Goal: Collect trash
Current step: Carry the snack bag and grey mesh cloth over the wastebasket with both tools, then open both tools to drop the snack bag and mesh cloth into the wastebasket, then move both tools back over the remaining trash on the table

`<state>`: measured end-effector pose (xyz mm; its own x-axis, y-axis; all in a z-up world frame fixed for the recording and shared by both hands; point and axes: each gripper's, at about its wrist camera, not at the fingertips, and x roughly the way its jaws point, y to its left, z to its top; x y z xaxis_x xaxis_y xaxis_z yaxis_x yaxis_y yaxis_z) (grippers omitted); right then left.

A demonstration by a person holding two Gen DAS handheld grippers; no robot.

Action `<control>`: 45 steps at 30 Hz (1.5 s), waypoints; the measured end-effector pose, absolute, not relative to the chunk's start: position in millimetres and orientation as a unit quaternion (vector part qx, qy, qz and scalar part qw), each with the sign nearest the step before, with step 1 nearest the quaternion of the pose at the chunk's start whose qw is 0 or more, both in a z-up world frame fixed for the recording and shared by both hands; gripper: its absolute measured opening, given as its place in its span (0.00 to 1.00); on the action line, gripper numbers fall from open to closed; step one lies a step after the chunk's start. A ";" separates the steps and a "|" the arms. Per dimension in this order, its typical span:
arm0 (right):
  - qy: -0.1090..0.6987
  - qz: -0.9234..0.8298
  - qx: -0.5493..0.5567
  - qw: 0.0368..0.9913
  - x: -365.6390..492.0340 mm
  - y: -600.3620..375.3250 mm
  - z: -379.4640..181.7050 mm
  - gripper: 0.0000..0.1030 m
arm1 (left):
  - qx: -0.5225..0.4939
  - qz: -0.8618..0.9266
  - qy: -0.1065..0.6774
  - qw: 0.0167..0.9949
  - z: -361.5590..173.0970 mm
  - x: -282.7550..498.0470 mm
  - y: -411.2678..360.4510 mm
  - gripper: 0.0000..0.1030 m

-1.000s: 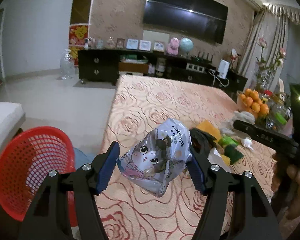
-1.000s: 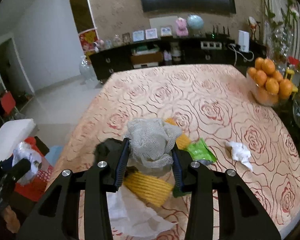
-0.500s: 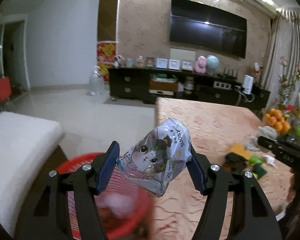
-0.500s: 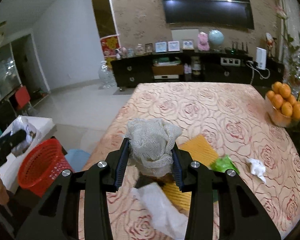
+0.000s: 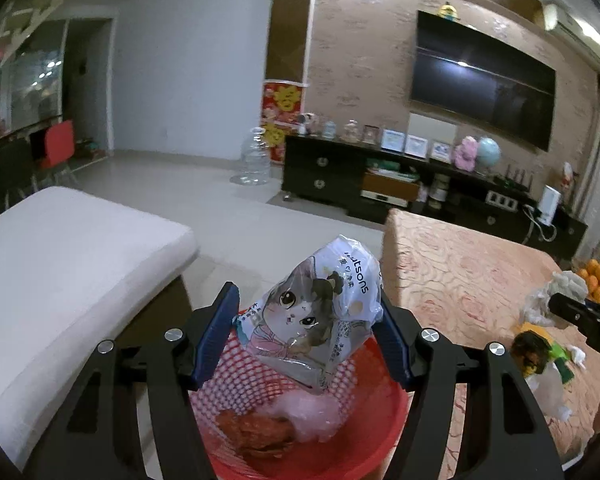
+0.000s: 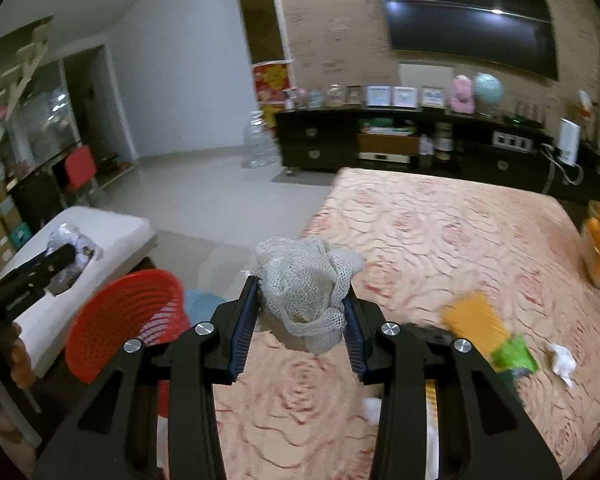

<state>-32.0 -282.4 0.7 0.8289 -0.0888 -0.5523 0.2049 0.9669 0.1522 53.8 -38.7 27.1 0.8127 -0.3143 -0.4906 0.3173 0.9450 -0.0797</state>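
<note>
Two tools loaded: left tool [image 5: 306, 338] clamped on cat-print bag [image 5: 314, 312] above red basket [image 5: 376, 432]; right tool [image 6: 300, 332] gripping mesh wad [image 6: 306, 280] over bench [image 6: 440, 240]. Risk: light film snagging on a pad, dropping outside the rim.

The glossy plastic wrapper [image 5: 312, 312] is pale grey-white with a printed cartoon cat face, dark lettering and pink tones at its lower part. The round plastic mesh basket [image 5: 364, 432] is bright red, with a lattice of small holes. The crumpled net bag [image 6: 306, 292] is off-white with an open woven mesh. The tablecloth [image 6: 440, 240] is salmon-orange with a repeated rose pattern in darker red outline. The left gripper [image 5: 306, 340] and the right gripper [image 6: 300, 330] are black with blue ribbed pads [image 6: 242, 328] and silver screw heads. The ribbed flat wrapper [image 6: 474, 320] is yellow-orange; the small foil wrapper [image 6: 514, 354] beside it is green.
</note>
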 end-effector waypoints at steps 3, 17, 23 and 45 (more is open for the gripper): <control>0.291 -0.040 0.090 0.952 -15.2 -259.5 6.7 0.37 | -0.003 -0.155 0.264 0.952 25.9 58.6 -30.0 0.61; 0.318 0.071 0.064 0.943 37.3 -191.0 4.2 0.38 | 0.022 -0.120 0.295 0.948 5.6 69.8 -13.0 0.61; 0.339 0.083 0.058 0.935 51.9 -174.3 -11.0 0.38 | 0.037 -0.115 0.313 0.942 -4.8 75.8 -10.6 0.61; 0.359 0.093 0.081 0.925 57.8 -172.4 -22.2 0.56 | 0.029 -0.125 0.334 0.934 -12.8 79.2 -1.7 0.81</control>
<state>57.8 -172.4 -22.2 0.7252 0.2305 -0.6488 -0.1139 0.9695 0.2171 79.2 -1.7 -12.8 0.7458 -0.2137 -0.6309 0.2522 0.9672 -0.0294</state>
